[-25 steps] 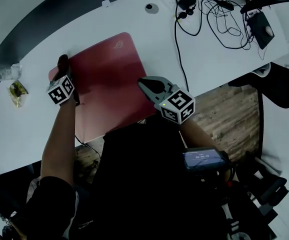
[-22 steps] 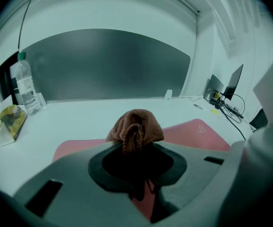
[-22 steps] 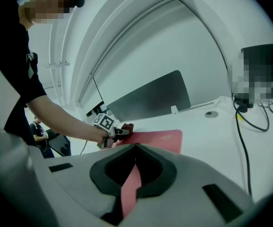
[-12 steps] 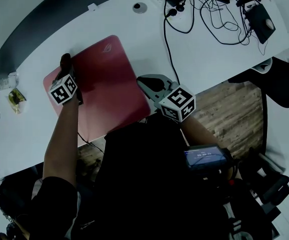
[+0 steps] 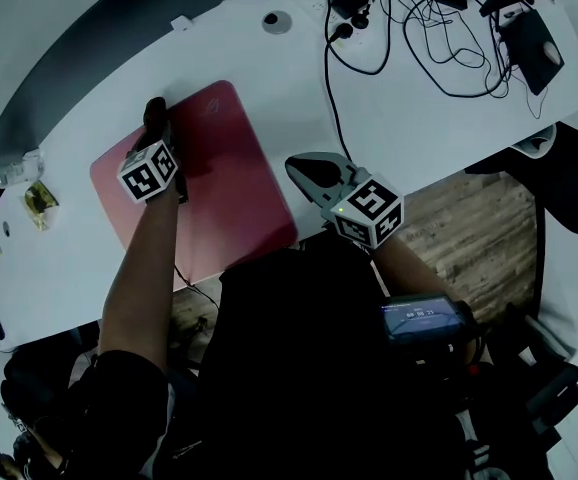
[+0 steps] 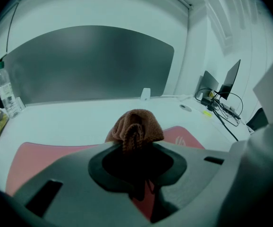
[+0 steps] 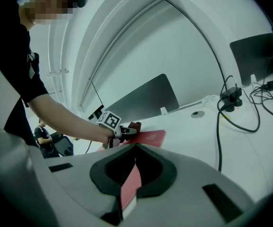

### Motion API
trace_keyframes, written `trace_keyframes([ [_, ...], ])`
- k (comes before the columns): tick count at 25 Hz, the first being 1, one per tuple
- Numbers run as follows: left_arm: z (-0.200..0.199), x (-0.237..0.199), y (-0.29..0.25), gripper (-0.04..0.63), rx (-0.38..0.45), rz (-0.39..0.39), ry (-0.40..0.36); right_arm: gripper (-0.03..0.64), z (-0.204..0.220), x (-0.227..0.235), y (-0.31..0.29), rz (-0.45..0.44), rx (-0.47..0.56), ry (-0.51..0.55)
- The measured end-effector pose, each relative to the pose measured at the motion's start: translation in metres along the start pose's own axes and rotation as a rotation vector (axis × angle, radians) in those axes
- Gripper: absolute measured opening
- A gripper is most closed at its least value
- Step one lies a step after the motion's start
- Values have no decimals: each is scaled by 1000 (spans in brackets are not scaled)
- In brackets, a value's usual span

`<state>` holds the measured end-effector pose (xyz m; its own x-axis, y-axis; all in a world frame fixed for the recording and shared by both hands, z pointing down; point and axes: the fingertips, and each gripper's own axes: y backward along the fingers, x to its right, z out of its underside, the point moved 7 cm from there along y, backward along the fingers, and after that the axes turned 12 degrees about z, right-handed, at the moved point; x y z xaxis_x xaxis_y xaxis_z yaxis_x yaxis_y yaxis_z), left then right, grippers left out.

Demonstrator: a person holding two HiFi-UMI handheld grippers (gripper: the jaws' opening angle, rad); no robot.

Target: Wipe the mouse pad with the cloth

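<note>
My left hand-held gripper is clamped on the brown cloth, which rests on the far edge of the red mouse pad. My right hand-held gripper pinches the pad's right edge, steadying it on the table. Wiping looks to be under way, with most of the pad left to do.

Overhead, low views; shared mouse pad

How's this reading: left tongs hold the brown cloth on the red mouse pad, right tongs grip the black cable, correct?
One slip: the right tongs grip the edge of the red mouse pad, not the black cable, which lies free; the right gripper view shows this. The left tongs do hold the brown cloth on the pad.
</note>
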<state>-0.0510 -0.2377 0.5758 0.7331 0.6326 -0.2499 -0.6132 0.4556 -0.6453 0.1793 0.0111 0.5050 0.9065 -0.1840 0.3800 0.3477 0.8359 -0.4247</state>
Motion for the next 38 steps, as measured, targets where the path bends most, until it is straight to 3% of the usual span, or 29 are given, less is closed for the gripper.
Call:
trace_keyframes([
  [12, -8, 67, -45, 89, 12, 44, 18, 25, 2, 35, 18, -34, -15, -10],
  [30, -16, 178, -102, 89, -5, 251, -60, 25, 1, 63, 36, -29, -10, -16],
  [38, -22, 196, -91, 89, 25, 322, -58, 25, -2, 69, 38, -1, 23, -9],
])
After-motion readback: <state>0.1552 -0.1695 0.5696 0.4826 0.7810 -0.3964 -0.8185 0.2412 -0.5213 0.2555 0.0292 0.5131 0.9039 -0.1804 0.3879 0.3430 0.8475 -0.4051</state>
